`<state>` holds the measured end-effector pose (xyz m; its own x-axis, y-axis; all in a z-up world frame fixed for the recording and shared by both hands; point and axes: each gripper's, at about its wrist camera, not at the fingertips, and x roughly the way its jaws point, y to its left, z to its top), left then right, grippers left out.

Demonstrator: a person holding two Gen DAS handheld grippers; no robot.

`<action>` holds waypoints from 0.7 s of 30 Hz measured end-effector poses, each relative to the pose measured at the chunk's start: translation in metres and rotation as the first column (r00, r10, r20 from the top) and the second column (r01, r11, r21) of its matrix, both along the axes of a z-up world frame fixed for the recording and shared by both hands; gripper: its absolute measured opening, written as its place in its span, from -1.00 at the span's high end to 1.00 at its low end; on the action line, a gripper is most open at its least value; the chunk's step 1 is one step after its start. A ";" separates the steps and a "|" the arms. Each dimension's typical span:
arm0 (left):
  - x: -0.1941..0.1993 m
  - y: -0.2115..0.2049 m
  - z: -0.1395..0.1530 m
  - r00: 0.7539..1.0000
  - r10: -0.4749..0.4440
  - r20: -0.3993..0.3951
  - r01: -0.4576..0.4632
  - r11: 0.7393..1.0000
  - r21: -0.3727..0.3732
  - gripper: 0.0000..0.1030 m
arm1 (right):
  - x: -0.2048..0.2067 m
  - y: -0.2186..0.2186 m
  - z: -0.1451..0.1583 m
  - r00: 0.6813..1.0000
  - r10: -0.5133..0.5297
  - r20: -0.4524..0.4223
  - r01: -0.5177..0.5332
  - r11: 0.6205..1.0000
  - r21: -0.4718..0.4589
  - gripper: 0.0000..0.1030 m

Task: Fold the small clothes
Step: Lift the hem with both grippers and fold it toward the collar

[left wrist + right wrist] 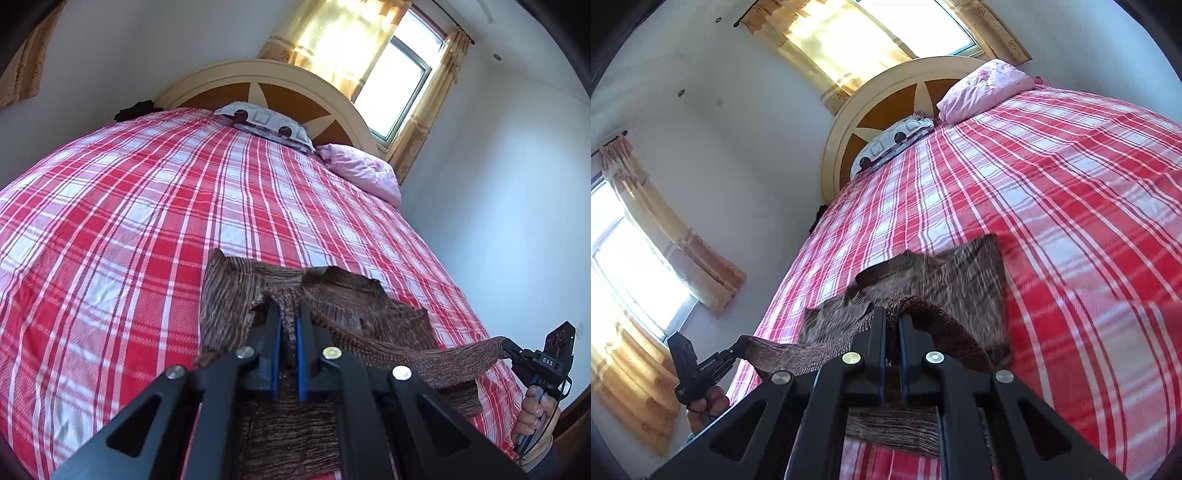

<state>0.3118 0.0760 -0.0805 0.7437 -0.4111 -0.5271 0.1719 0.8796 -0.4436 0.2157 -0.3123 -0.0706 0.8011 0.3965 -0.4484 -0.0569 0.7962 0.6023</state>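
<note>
Brown ribbed knit garment [343,302] being stretched between left gripper [288,310] and right gripper [892,314], both clamped on its near edge; body trailing ahead across red plaid bedsheet [129,206].

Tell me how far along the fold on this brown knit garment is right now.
Early stage. Done: the brown knit garment is on the plaid bedsheet, and both grippers have an edge. In hand: the left gripper and right gripper are each shut on the knit, lifting a stretched band between them while the rest lies rumpled. Left: laying that edge over, squaring the folds and letting go; no finished fold shows yet.
</note>
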 end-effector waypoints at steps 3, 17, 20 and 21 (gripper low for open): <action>0.020 -0.001 -0.010 1.000 0.009 -0.030 -0.009 1.000 0.000 0.86 | 0.024 -0.001 -0.005 1.000 -0.008 -0.023 0.008 1.000 -0.011 0.90; 0.097 -0.014 -0.052 0.993 0.010 -0.114 -0.004 0.998 0.056 0.86 | 0.124 -0.011 -0.048 0.986 -0.064 -0.154 0.058 0.997 -0.040 0.90; 0.108 -0.017 -0.058 0.992 0.013 -0.124 -0.002 0.997 0.083 0.86 | 0.143 -0.015 -0.059 0.979 -0.075 -0.191 0.068 0.997 -0.044 0.90; 0.111 -0.017 -0.060 0.991 0.015 -0.132 -0.003 0.996 0.090 0.86 | 0.150 -0.017 -0.063 0.976 -0.076 -0.203 0.071 0.997 -0.033 0.90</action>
<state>0.4231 0.0587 -0.1406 0.6681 -0.3518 -0.6556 0.1091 0.9179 -0.3815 0.3660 -0.3296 -0.1339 0.7185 0.3264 -0.6143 0.1240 0.8088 0.5748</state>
